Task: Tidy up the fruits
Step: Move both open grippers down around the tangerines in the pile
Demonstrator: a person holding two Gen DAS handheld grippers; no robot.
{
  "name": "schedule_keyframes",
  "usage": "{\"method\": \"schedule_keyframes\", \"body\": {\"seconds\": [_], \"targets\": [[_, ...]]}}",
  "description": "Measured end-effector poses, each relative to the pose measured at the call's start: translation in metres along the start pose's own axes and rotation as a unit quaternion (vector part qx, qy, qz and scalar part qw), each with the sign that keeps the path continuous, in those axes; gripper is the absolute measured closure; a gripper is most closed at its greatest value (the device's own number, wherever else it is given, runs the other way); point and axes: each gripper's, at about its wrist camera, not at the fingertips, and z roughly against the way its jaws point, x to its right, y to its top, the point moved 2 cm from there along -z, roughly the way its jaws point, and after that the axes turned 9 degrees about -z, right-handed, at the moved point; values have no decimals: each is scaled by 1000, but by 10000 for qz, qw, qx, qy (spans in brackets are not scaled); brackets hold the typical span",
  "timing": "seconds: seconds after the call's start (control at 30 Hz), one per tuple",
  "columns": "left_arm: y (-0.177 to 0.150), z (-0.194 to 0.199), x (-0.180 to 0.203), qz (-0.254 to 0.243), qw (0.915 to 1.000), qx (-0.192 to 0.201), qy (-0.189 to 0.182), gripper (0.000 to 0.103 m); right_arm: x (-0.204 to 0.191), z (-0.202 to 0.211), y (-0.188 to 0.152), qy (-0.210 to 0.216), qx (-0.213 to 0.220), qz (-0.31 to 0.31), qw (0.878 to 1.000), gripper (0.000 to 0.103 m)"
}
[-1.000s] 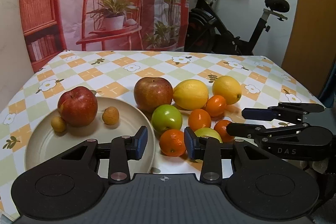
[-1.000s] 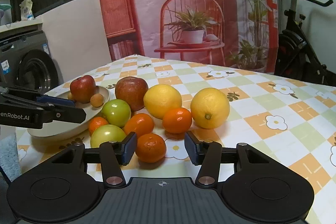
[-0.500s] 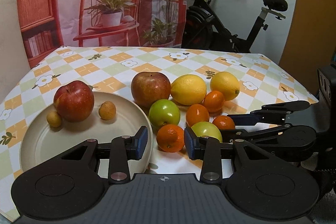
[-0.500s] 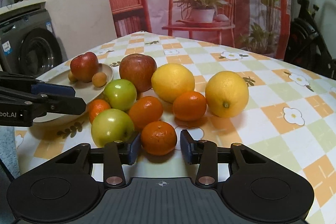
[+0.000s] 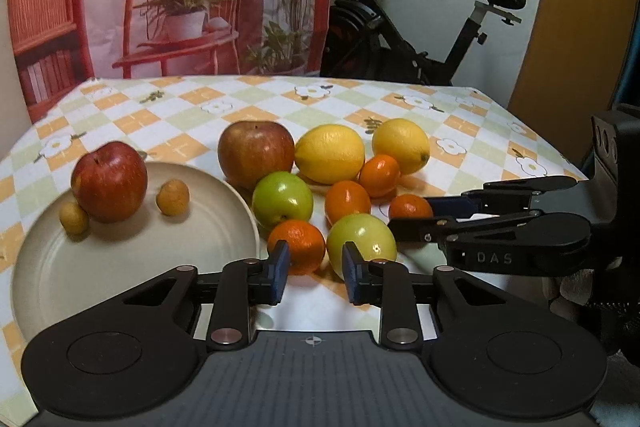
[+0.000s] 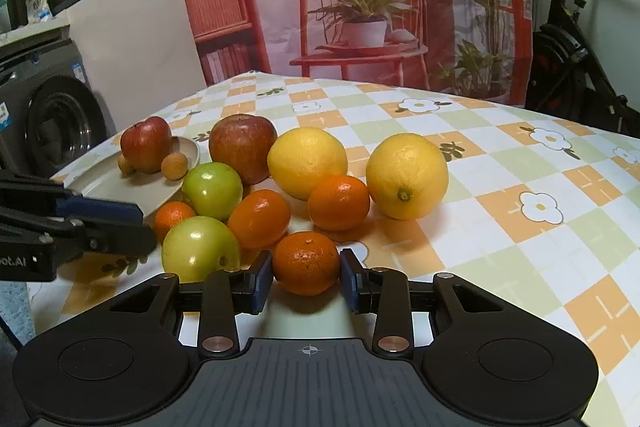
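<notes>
Two small, glossy orange mandarins sit at the near edge of the fruit cluster on the checked tablecloth [image 6: 520,163], one between each of our claws. The cream plate [image 5: 132,267] holds a red apple [image 5: 109,181] and two small yellowish fruits. Our left gripper [image 5: 313,271] has closed to its narrowest, the mandarin [image 5: 297,246] just beyond its tips; our right gripper [image 6: 306,279] is closing, pads against its mandarin [image 6: 307,263].
</notes>
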Motion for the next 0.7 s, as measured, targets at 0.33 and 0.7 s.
{"method": "schedule_keyframes", "body": {"seconds": [0.33,0.7], "targets": [[-5,-10,-6,193,9994,-240,172,74,1,1,0,35,9,-14,10000,70],[-5,-18,0,-97,9994,-93,315,70,8,6,2,94,167,-294,9994,70]]}}
